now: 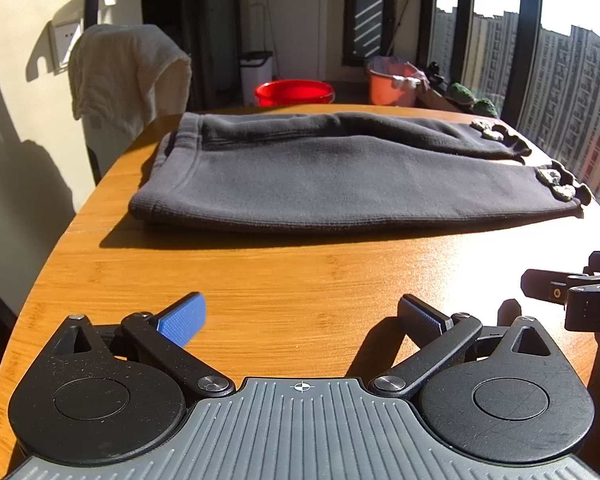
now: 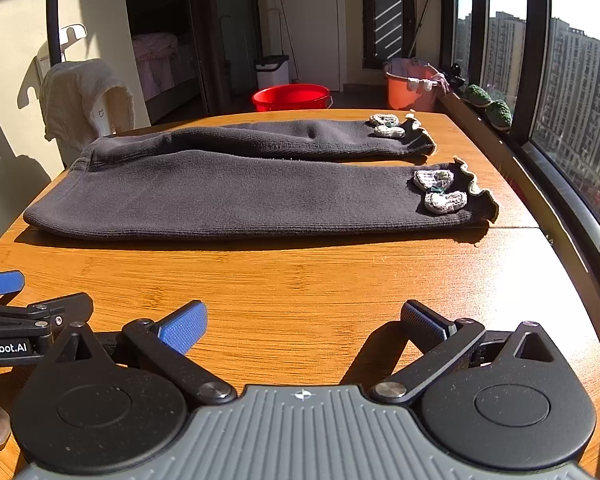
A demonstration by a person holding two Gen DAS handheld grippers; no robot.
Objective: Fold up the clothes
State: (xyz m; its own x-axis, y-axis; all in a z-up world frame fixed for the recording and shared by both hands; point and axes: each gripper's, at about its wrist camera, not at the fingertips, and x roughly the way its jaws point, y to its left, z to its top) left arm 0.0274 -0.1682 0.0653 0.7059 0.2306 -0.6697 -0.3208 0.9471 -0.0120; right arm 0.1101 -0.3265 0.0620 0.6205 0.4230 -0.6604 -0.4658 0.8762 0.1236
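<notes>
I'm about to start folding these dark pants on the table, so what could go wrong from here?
1. The cuffs carry raised knitted bows and ruffled hems; a finger could snag one when pinching there.
2. The near cuff lies close to the table's window-side edge, so a pull that way might drag the pants off.
3. Both grippers, left and right, sit open side by side and close together; they could bump when reaching forward.
</notes>
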